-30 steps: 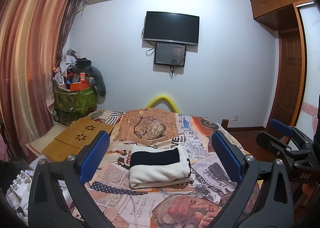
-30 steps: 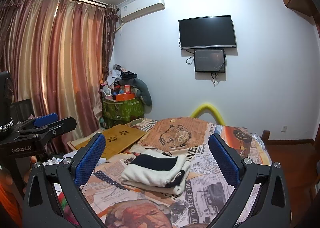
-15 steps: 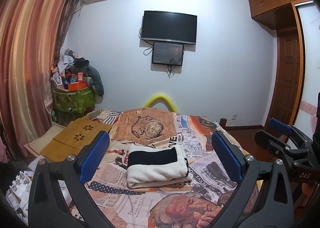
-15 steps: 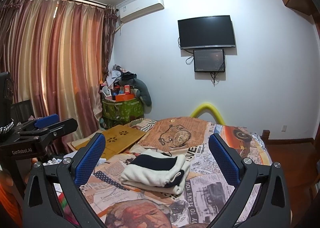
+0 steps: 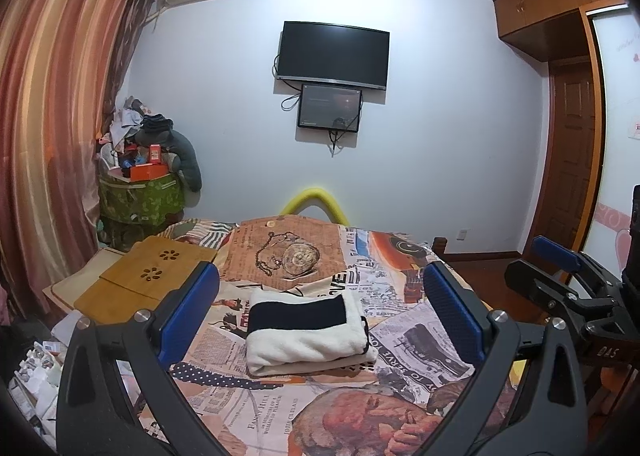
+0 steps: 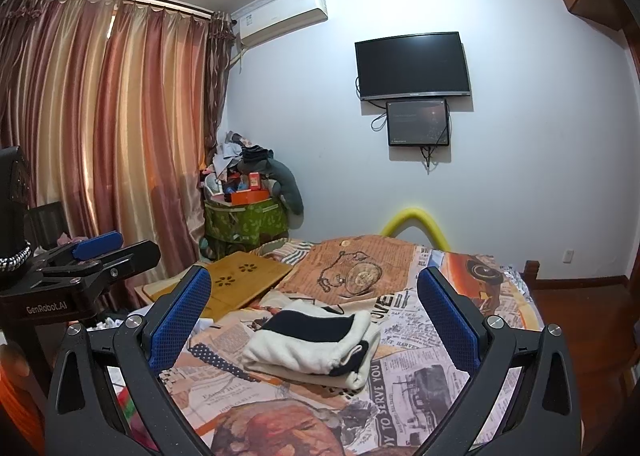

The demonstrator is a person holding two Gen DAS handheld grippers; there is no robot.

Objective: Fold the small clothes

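Little has shifted since a second ago: left tool (image 5: 320, 312) and right tool (image 6: 314, 314) remain spread wide, empty, held above the near bed (image 5: 404, 340), where the folded cream-and-black garment (image 5: 306, 336) lies centred on the newspaper-print cover.

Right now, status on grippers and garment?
Left gripper open, empty. Right gripper open, empty. Cream-and-black garment folded on bedspread. Nothing blocking.
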